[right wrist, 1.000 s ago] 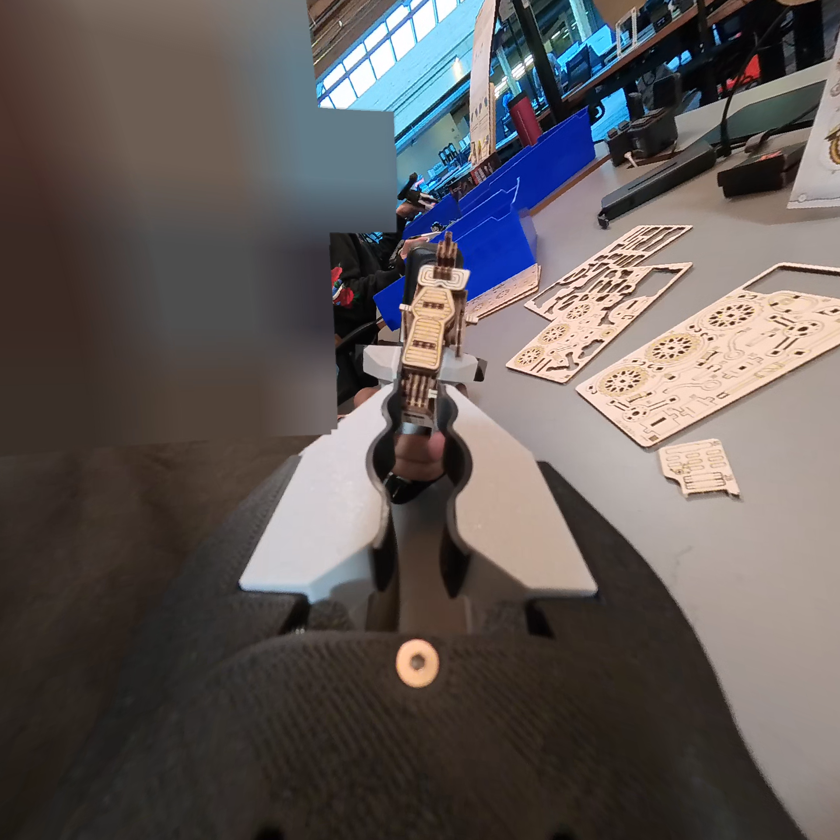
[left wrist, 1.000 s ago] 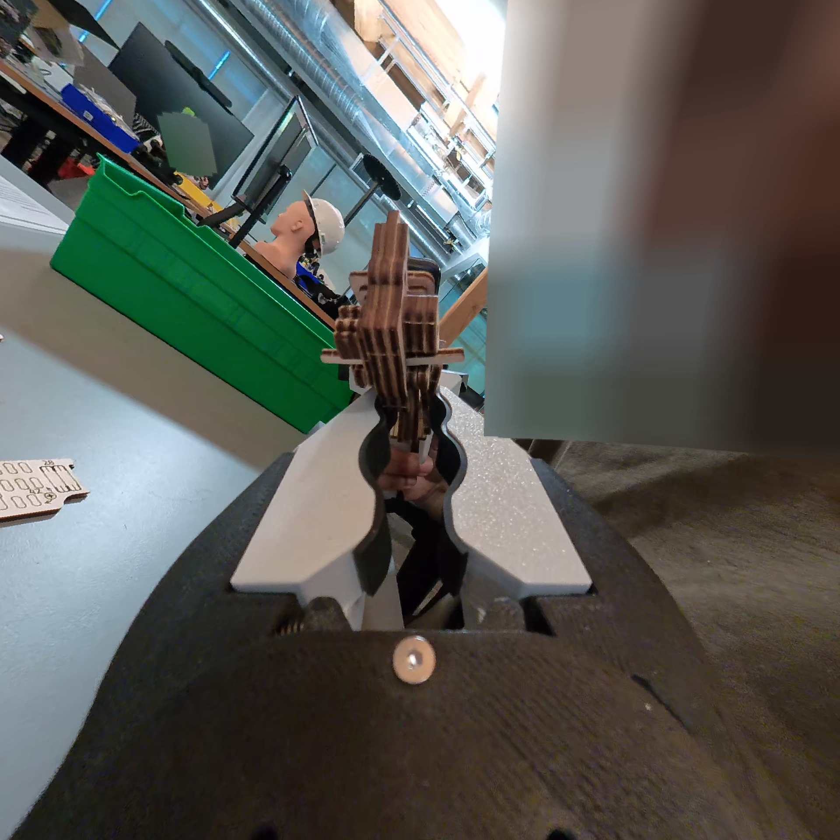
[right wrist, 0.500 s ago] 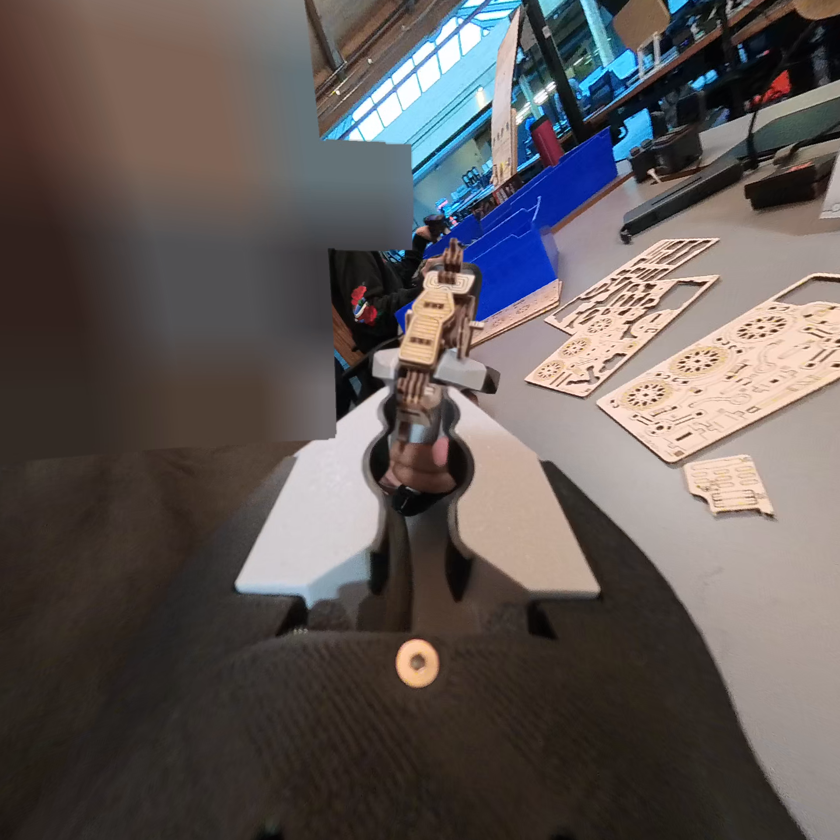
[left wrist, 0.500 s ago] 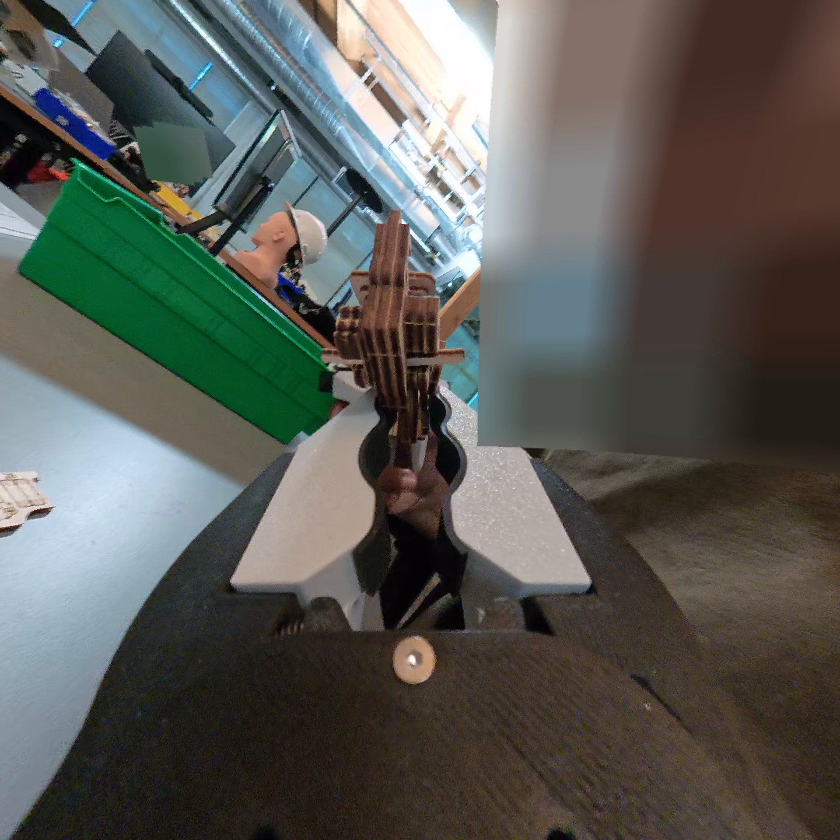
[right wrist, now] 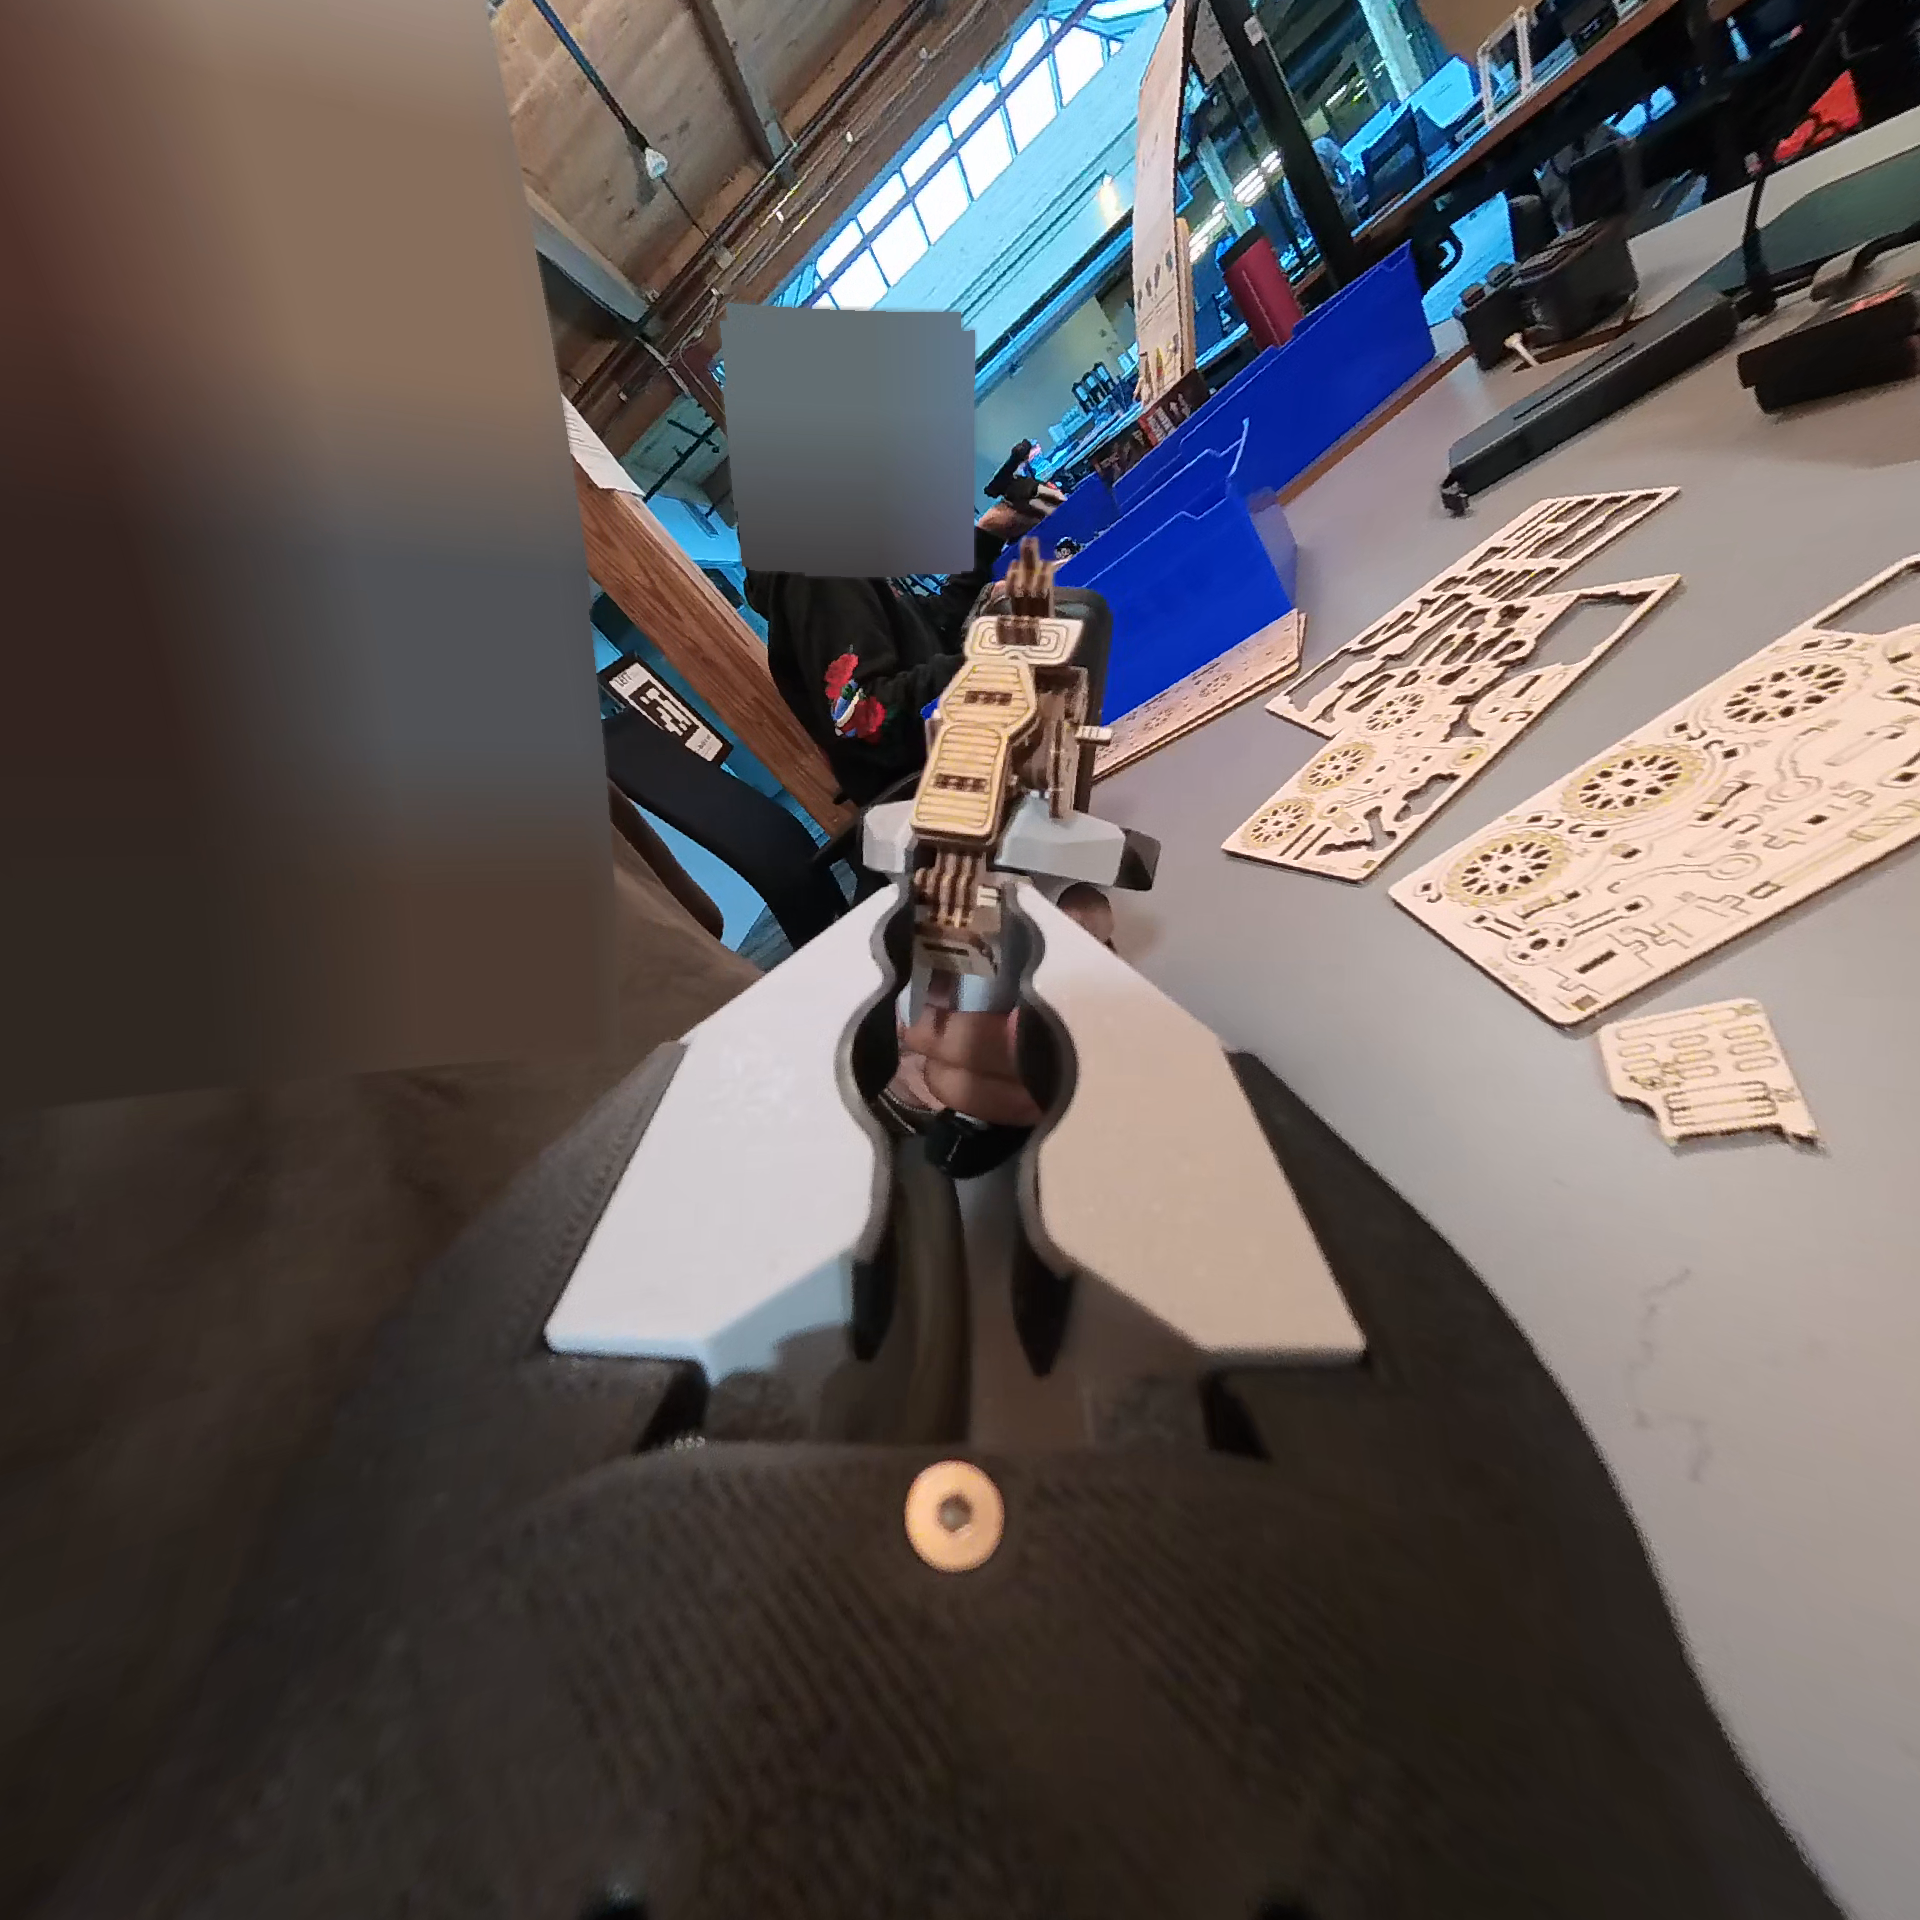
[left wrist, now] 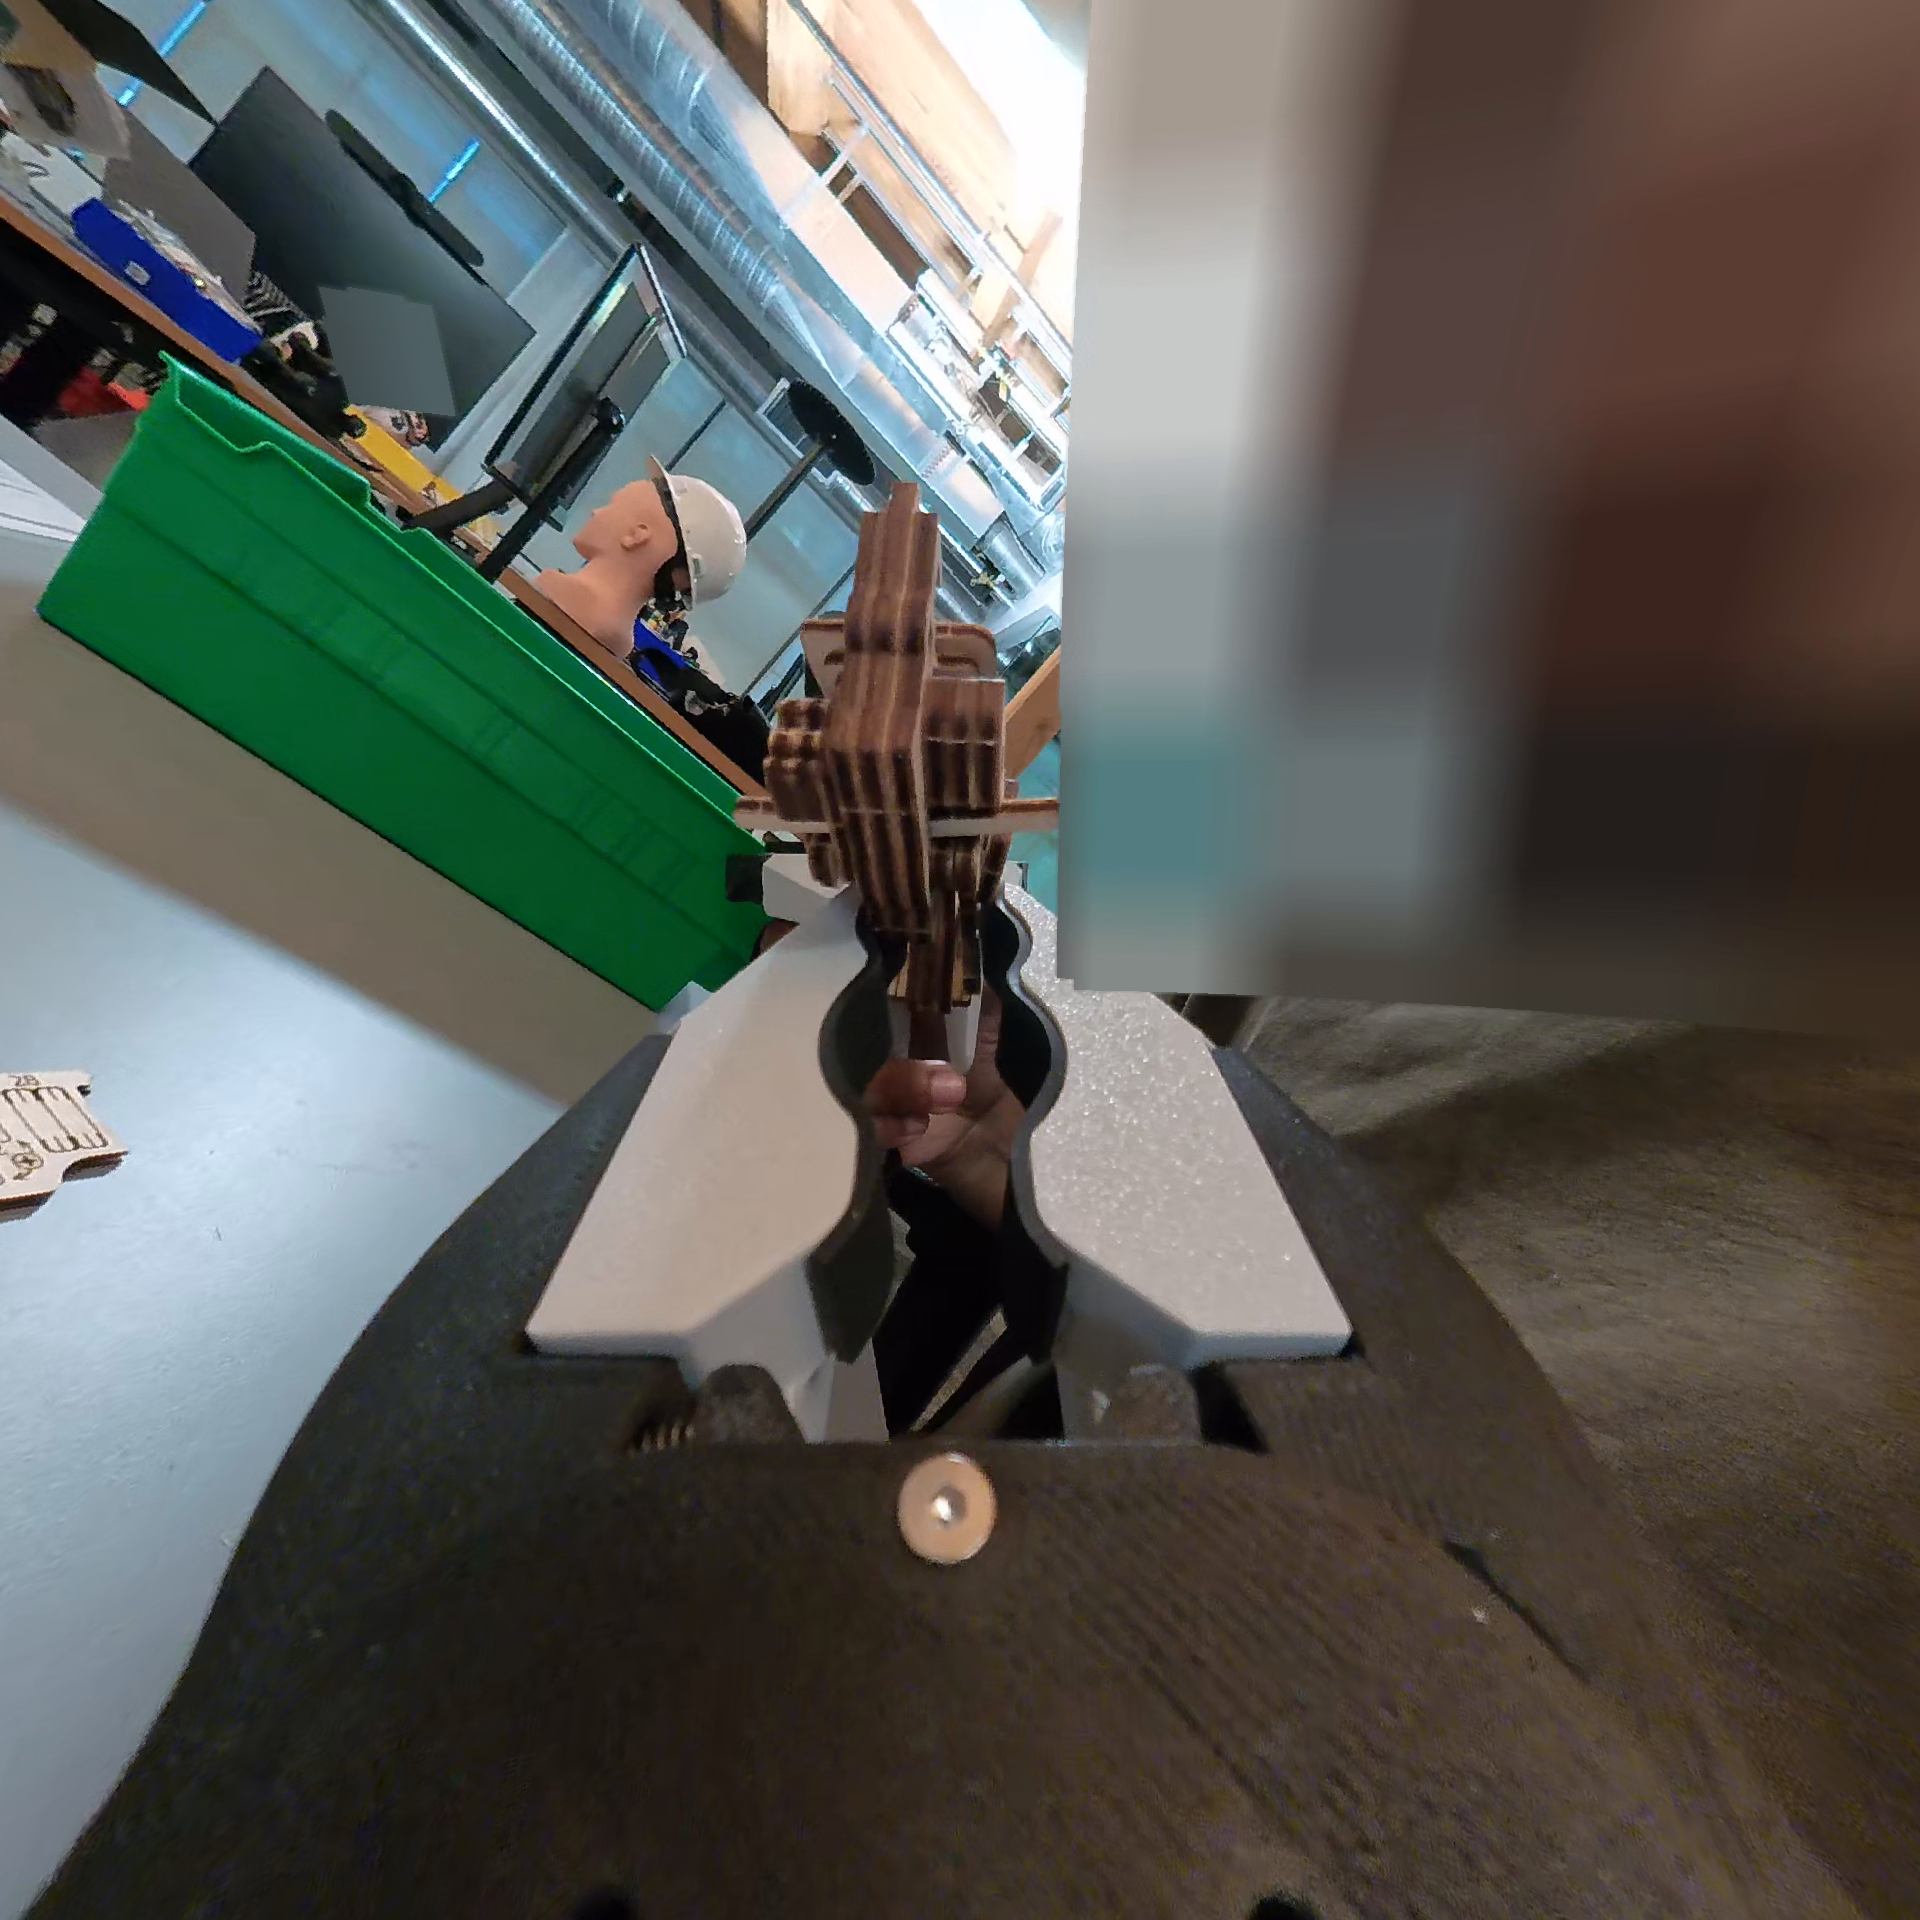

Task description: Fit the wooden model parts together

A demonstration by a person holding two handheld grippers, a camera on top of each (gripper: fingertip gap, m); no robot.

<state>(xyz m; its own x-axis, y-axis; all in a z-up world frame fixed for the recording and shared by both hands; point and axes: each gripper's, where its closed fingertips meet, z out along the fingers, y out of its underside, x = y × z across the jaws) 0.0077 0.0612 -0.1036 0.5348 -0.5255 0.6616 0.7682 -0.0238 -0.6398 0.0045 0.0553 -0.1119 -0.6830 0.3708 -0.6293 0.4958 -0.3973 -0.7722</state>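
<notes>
A small wooden model point(left wrist: 899, 748) of stacked, dark-edged laser-cut layers is held in the air between both grippers. My left gripper point(left wrist: 930, 935) is shut on its lower end. In the right wrist view the same model point(right wrist: 987, 748) shows its pale engraved face, and my right gripper point(right wrist: 956, 909) is shut on its near end. The two grippers face each other. The left gripper's grey fingers point(right wrist: 1060, 842) cross just behind the model there, and the right gripper's fingertips point(left wrist: 774, 883) show behind it in the left wrist view. A hand shows through both jaw gaps.
A grey table point(right wrist: 1558, 1247) carries several wooden part sheets point(right wrist: 1683, 810) and a small loose sheet piece point(right wrist: 1704, 1070), which also shows in the left wrist view point(left wrist: 42, 1138). A green bin point(left wrist: 364, 665) stands at the left, blue bins point(right wrist: 1195, 540) at the back. A seated person point(right wrist: 862, 675) is behind. Less than 4 cm separates the two grippers' tips.
Both grippers have tilted and shifted slightly together with the model between them, so the background has slid. Both grips on the model are unchanged.
</notes>
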